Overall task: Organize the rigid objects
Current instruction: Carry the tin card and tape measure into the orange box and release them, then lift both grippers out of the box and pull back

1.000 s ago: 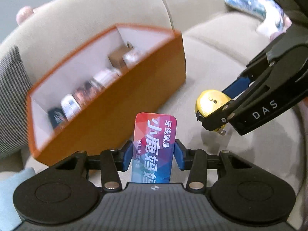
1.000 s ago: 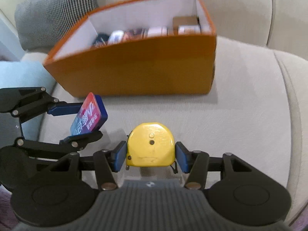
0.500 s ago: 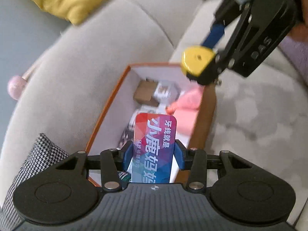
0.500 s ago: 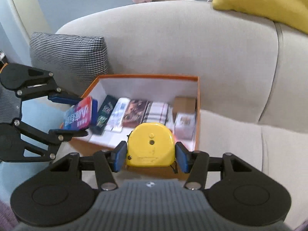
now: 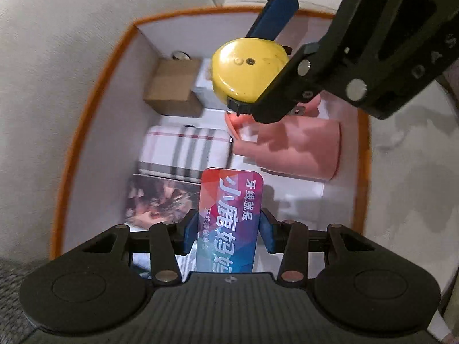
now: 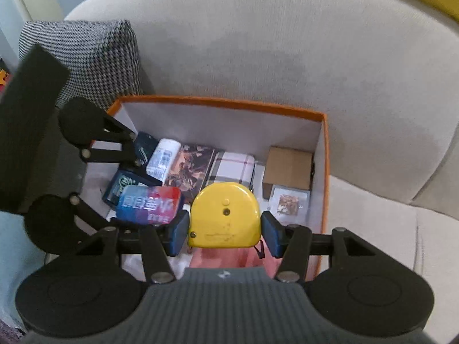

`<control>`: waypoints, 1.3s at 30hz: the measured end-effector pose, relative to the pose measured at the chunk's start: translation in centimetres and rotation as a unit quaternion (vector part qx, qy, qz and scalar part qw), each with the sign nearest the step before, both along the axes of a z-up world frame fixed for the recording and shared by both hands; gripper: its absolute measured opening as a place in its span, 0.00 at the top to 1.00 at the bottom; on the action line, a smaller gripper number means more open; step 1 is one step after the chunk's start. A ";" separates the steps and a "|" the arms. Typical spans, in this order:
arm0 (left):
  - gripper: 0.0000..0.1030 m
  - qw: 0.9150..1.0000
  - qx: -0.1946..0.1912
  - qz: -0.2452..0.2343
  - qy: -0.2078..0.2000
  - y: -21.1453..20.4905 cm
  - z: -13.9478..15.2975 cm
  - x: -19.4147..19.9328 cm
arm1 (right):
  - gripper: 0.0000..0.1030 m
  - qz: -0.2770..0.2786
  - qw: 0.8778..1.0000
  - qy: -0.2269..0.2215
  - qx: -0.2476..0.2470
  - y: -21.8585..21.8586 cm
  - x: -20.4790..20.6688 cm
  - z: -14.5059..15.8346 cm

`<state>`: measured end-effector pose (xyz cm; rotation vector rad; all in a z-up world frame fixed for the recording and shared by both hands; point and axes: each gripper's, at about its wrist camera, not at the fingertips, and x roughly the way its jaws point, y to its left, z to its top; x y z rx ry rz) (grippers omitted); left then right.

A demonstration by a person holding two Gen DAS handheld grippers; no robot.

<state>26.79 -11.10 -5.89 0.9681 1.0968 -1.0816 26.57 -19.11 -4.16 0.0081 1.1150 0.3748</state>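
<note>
Your left claw (image 5: 228, 233) grips the card tin (image 5: 229, 223) and your right claw (image 6: 225, 232) the yellow tape (image 6: 225, 215), both over the orange box (image 6: 322, 172). Inside, a pink cup (image 5: 295, 149) lies under the tape. Only the right view shows the checked cushion (image 6: 86, 57) beyond the box.

Each camera sits on its own gripper, looking forward along the fingers and steeply down into the orange box (image 5: 94, 132) on the sofa (image 6: 258, 43). The left view is close over the box's inside; the right view sits slightly farther back (catching the sofa's backrest). Both share the box's contents, and each sees the other gripper.
</note>
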 end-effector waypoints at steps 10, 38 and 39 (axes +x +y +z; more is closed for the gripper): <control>0.45 0.999 0.004 -0.031 0.040 -0.1 -3.6 0.5 | 0.46 0.005 1.000 0.024 -0.006 0.4 0.9 -2.0; 0.47 0.961 -0.128 0.236 -0.059 11.2 6.5 -0.4 | 0.46 0.004 0.982 0.177 0.058 11.2 1.5 -5.7; 0.49 0.961 -0.130 0.238 -0.060 11.5 6.3 -0.5 | 0.46 0.000 0.982 0.182 0.056 11.4 1.5 -6.0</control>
